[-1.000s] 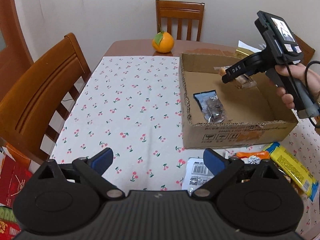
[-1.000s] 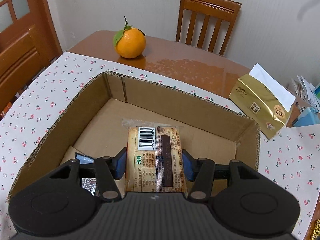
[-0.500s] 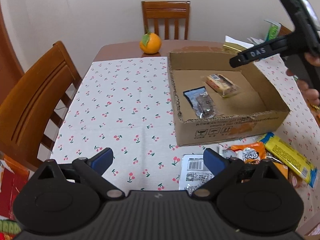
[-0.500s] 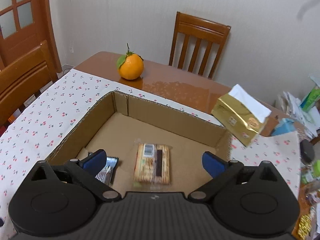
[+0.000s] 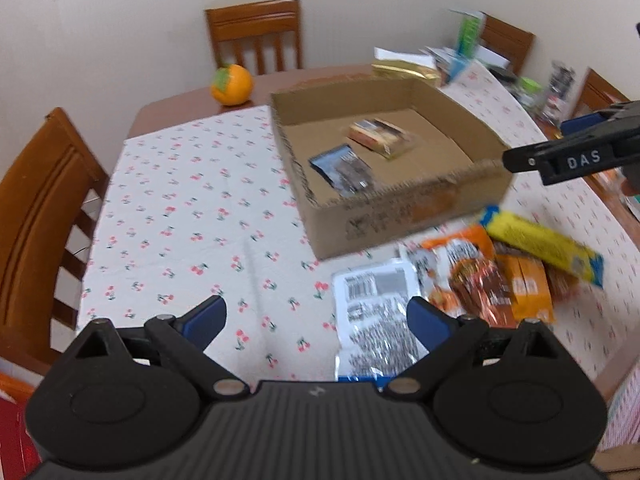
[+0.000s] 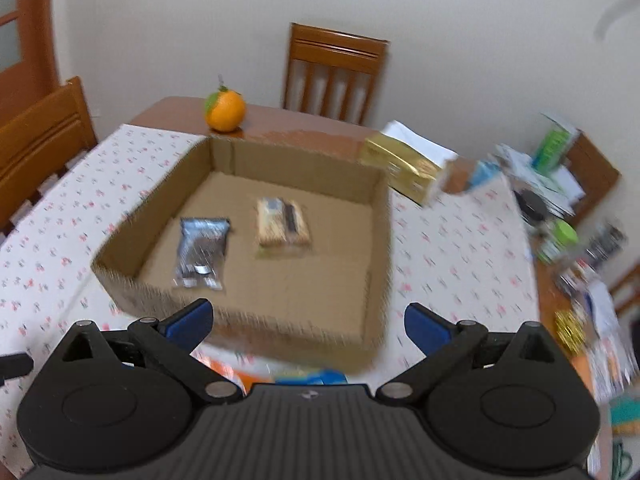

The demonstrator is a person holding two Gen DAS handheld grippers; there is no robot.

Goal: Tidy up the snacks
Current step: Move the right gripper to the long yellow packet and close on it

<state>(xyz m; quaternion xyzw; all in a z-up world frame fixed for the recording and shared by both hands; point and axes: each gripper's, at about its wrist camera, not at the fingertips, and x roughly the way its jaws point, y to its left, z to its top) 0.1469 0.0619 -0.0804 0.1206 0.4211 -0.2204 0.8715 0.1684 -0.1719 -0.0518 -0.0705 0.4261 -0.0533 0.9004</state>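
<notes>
A shallow cardboard box [image 5: 404, 208] [image 6: 372, 240] sits on the cherry-print cloth. Inside lie a tan biscuit pack [image 6: 282, 222] [image 5: 380, 136] and a dark foil packet [image 6: 202, 250] [image 5: 344, 166]. In front of the box lies a heap of snacks: a white printed pouch [image 5: 376, 308], an orange bag [image 5: 464, 264], an orange box [image 5: 526, 292] and a yellow bar [image 5: 544, 242]. My left gripper [image 5: 318, 318] hovers open over the cloth and the white pouch. My right gripper [image 6: 308, 322] is open and empty above the box's near wall; one of its fingers [image 5: 560, 160] shows at the right edge of the left wrist view.
An orange [image 6: 225, 110] stands on the bare wood behind the box. A gold tissue pack [image 6: 404, 164] lies at the box's far right corner. Clutter [image 6: 560, 216] covers the table's right side. Wooden chairs [image 5: 36, 216] stand at the left and far sides.
My right gripper opened, left the tan biscuit pack lying in the box, and drew back and up to the near wall. The left wrist view rolled, bringing the snack heap more into sight.
</notes>
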